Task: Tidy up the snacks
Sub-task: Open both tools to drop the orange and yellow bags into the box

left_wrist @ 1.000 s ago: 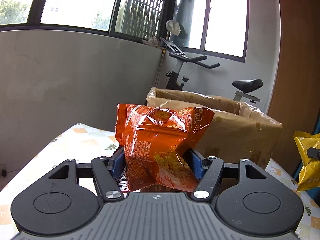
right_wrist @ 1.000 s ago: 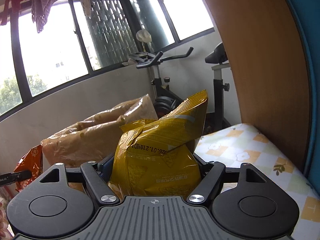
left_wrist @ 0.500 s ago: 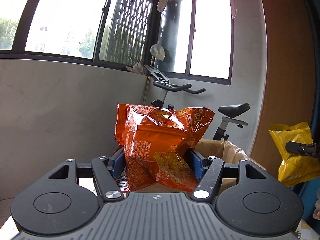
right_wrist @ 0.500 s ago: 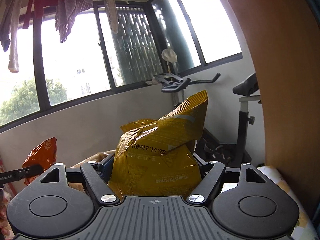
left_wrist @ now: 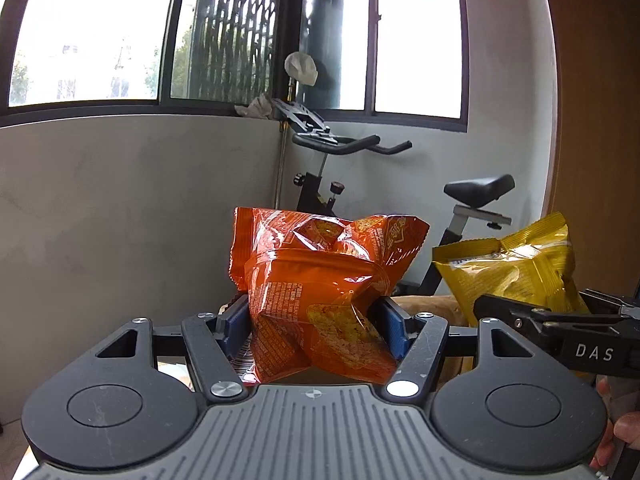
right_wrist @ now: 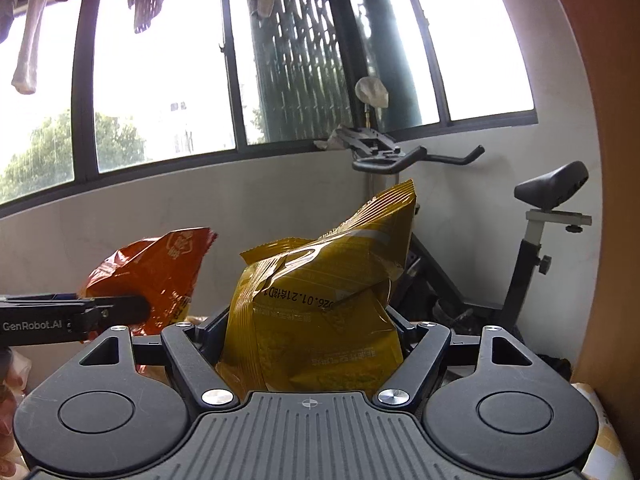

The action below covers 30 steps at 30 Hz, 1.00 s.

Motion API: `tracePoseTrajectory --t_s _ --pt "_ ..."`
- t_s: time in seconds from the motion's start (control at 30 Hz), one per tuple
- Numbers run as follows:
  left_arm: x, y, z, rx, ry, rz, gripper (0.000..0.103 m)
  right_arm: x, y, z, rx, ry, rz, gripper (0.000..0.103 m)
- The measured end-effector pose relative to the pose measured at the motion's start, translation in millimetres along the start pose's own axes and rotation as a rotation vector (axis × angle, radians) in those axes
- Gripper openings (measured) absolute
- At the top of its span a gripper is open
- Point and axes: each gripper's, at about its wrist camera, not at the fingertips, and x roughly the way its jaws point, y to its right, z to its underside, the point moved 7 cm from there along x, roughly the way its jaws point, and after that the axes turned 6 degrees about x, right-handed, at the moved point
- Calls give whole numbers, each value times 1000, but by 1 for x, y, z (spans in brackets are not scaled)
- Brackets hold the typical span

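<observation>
Here, left gripper [left_wrist: 316, 320] pinching crinkled glossy orange bag [left_wrist: 320, 296], right gripper [right_wrist: 308, 332] clamping creased yellow bag [right_wrist: 320, 304]

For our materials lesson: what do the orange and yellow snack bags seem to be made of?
Orange bag: probably thin glossy plastic film, shown by sharp creases and bright glare. Yellow bag: likely similar film, less shiny, with a ribbed crimped seal along its top edge.
</observation>
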Motion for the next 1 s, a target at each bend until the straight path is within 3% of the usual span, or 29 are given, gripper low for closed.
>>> tracePoseTrajectory --t_s 0.13,0.23,0.33,1.0 --pt "16 1 10 20 -52 3 70 12 -4 15 32 -62 10 72" --pt "21 2 17 24 -65 13 77 17 -2 23 46 -97 12 76" --pt "19 -1 22 23 -57 19 87 17 -1 25 62 -106 7 89" --pt "-29 -21 30 0 -75 -39 88 -36 -10 27 -19 -109 11 90"
